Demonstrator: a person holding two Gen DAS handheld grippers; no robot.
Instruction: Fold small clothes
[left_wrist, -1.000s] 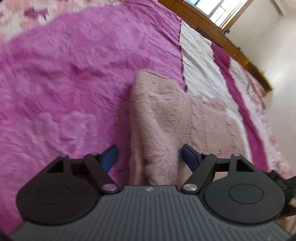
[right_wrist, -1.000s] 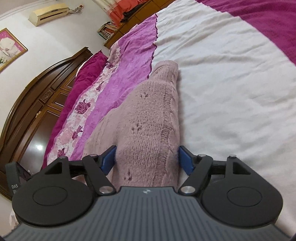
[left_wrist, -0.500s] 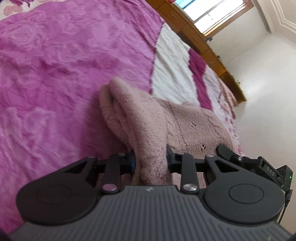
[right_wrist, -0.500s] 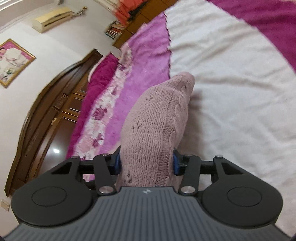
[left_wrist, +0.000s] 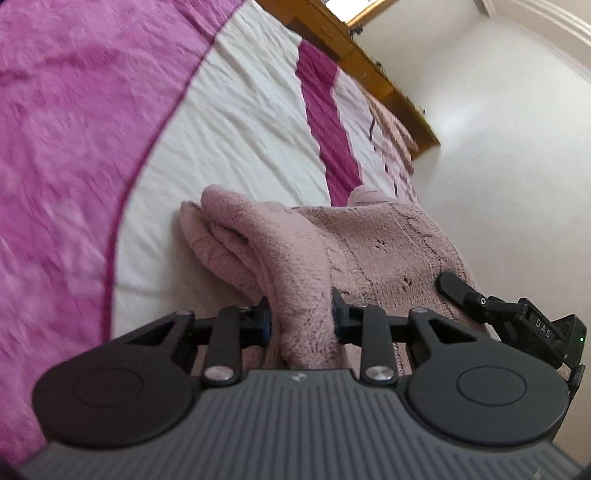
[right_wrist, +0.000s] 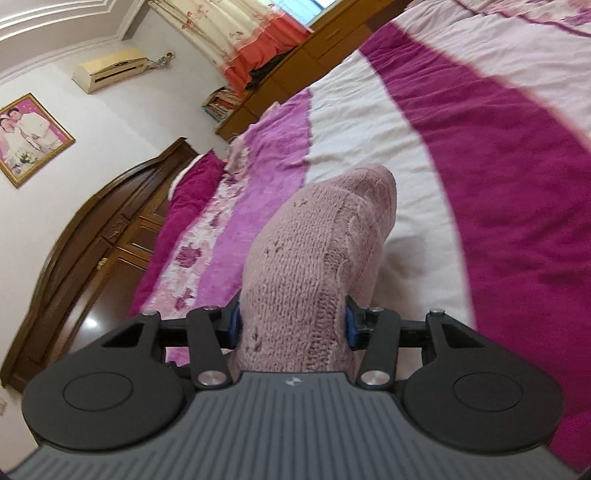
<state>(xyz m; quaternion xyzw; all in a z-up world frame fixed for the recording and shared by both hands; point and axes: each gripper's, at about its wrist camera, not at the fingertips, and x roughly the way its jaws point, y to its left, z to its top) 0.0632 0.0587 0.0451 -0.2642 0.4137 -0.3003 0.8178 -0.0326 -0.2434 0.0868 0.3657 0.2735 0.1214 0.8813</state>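
A wide bed (left_wrist: 236, 122) filled both views, its cover banded in bright pink, white and deep magenta, with a dark wooden headboard (right_wrist: 85, 236) and a framed picture (right_wrist: 29, 138) on the wall beyond. On the white band lay the task's thing, a small dusty-pink knitted garment (left_wrist: 332, 240), most of it resting bunched on the cover while its near edge was raised off the bed. A second before, both sets of fingers had stood wide on either side of the knit without pressing it; since then they had closed and lifted. The left gripper (left_wrist: 301, 317) had its fingers clamped on a narrow fold of the garment's near edge. The right gripper (right_wrist: 293, 321) pinched a thicker roll of the same knit, which rose in a hump ahead of it. The right gripper's black body also showed at the edge of the left view, close alongside. Which part of the garment each held, hem or sleeve, could not be told, since the fabric was bunched. With both corners secured, the fold itself probably came next: carrying the lifted edge across the rest.
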